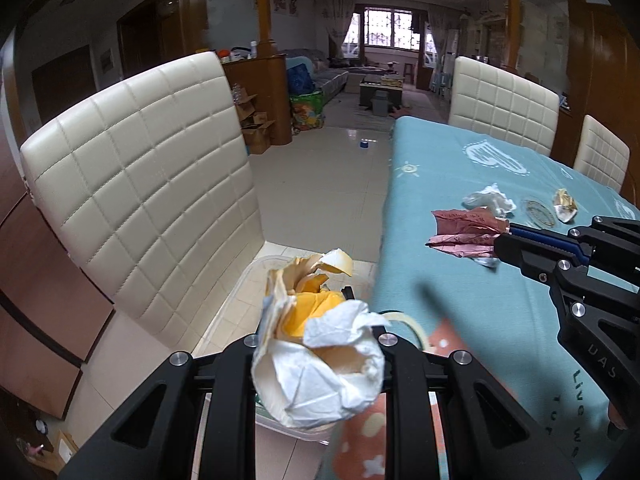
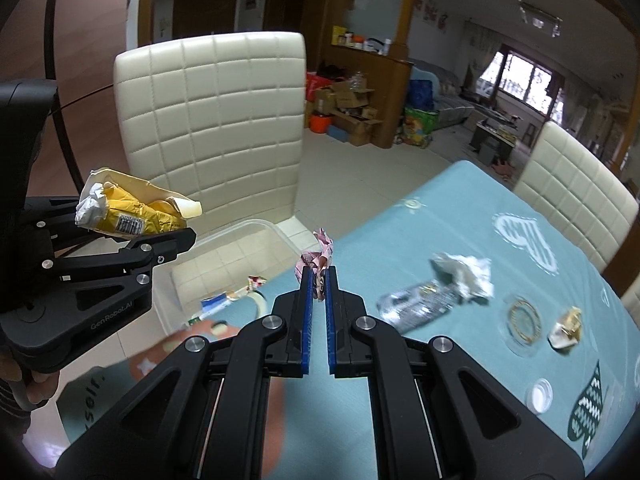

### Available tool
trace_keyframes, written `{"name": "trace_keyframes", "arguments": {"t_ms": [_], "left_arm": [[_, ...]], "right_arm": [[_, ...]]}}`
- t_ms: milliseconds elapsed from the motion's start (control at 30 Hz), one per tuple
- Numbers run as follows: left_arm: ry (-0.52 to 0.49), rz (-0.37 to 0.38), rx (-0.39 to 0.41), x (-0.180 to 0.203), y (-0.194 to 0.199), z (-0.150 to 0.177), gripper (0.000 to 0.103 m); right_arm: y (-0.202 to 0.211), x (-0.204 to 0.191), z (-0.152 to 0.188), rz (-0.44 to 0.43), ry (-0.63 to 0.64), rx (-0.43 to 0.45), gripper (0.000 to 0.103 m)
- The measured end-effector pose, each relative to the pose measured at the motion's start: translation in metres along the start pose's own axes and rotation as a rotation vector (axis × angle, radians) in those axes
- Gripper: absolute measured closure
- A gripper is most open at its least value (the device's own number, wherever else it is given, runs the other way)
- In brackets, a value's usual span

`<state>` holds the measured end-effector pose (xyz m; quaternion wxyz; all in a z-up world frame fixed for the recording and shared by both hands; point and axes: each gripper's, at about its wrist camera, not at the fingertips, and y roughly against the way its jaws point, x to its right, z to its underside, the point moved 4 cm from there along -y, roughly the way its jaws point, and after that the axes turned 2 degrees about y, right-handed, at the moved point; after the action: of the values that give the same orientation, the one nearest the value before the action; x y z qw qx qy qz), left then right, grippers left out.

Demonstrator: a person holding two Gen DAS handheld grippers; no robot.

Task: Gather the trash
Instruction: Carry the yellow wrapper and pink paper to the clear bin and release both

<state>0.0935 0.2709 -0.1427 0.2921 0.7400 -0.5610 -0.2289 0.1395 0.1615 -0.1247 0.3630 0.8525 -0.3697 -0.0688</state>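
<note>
Two hand-held grippers work a dining table under a teal tablecloth (image 2: 460, 380) as litter is gathered toward a clear plastic bin (image 2: 224, 240) that stands on the floor at the table's edge, beside a cream quilted chair (image 2: 208, 120). The left gripper (image 1: 316, 360) is clamped on a crumpled yellow-and-white wrapper (image 1: 316, 344), held off the table and, by the look of it, roughly above the bin; the right gripper (image 2: 318, 280) has its blue-padded fingers pinched on a crumpled pink wrapper (image 2: 316, 264) near the table's edge. Left on the cloth are a flattened clear plastic bottle (image 2: 420, 304), a wad of white tissue (image 2: 464, 276) touching its far end, a small gold foil scrap (image 2: 566, 328) and a white bottle cap (image 2: 540, 396) (a clear coaster (image 2: 524, 322) lies between bottle and foil). All of it looks nearly weightless, soft and springy: paper and film likely crush under the pads, so a firm pinch through the thickest fold should hold best, while the bottle, probably slick, would be better taken across its narrow flattened body than at the ends. Some scraps already lie in the bin.
</note>
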Motion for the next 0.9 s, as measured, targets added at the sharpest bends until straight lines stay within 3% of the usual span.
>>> {"name": "trace_keyframes", "arguments": {"t_ms": [400, 433, 467, 533, 900], "left_arm": [[0.009, -0.041, 0.004, -0.023, -0.013, 0.001, 0.078], [0.012, -0.037, -0.005, -0.024, -0.015, 0.002, 0.070], [0.020, -0.032, -0.019, -0.026, -0.018, 0.003, 0.046], [0.042, -0.030, -0.009, -0.031, -0.018, 0.004, 0.017], [0.103, -0.140, -0.008, -0.067, -0.017, 0.012, 0.016]], "right_arm": [[-0.026, -0.020, -0.017, -0.011, 0.021, -0.020, 0.096], [-0.028, -0.020, -0.017, -0.009, 0.020, -0.022, 0.096], [-0.030, -0.020, -0.017, -0.009, 0.018, -0.027, 0.096], [-0.033, -0.020, -0.016, -0.011, 0.015, -0.034, 0.096], [-0.046, -0.034, -0.019, -0.037, 0.041, -0.048, 0.093]]}}
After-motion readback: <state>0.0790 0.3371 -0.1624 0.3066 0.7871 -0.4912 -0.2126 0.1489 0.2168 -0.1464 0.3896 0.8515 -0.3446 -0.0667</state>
